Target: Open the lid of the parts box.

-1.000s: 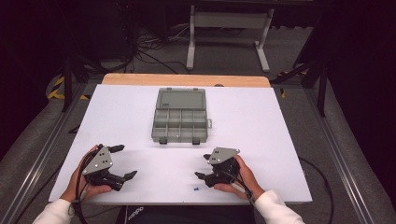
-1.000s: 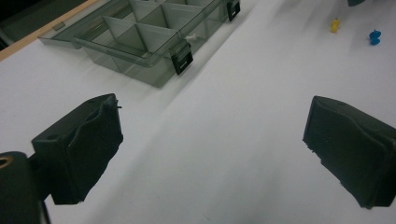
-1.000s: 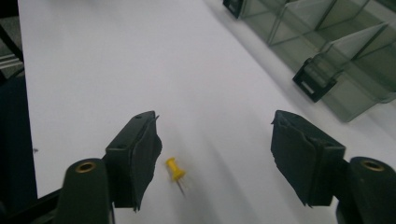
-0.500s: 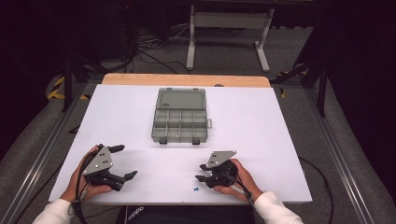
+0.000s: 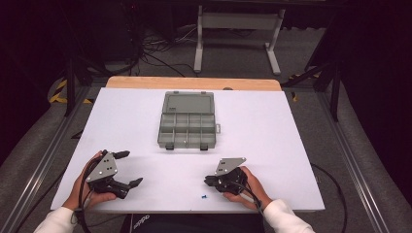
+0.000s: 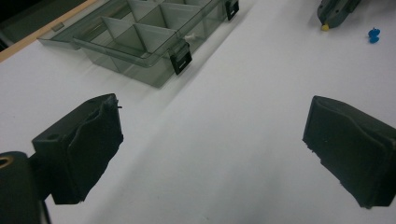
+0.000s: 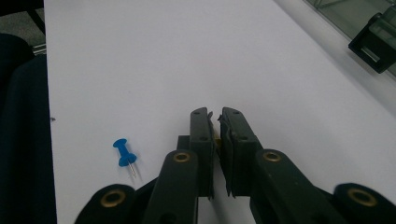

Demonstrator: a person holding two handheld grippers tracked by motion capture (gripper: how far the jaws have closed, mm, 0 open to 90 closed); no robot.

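A grey compartment box (image 5: 187, 121) lies open at the middle of the white table, its lid folded back; the left gripper view shows its near corner (image 6: 140, 37). My left gripper (image 5: 130, 168) rests at the front left, jaws wide apart (image 6: 212, 135) over bare table. At the front right, my right gripper (image 5: 208, 180) has just been closing. Its pads (image 7: 217, 116) pinch a small yellow pushpin (image 7: 216, 136), whose yellow tip (image 6: 324, 27) shows at the jaws in the left gripper view. A blue pushpin (image 7: 124, 153) lies on the table just left of those jaws (image 5: 204, 197).
The white table sheet (image 5: 291, 145) ends close behind both hands at the front edge. A black latch of the box (image 7: 376, 42) shows at the upper right of the right gripper view. Floor rails and cables lie beyond the table.
The right gripper's jaws have closed from well apart to nearly together near the front edge. The left gripper and the box have not moved.
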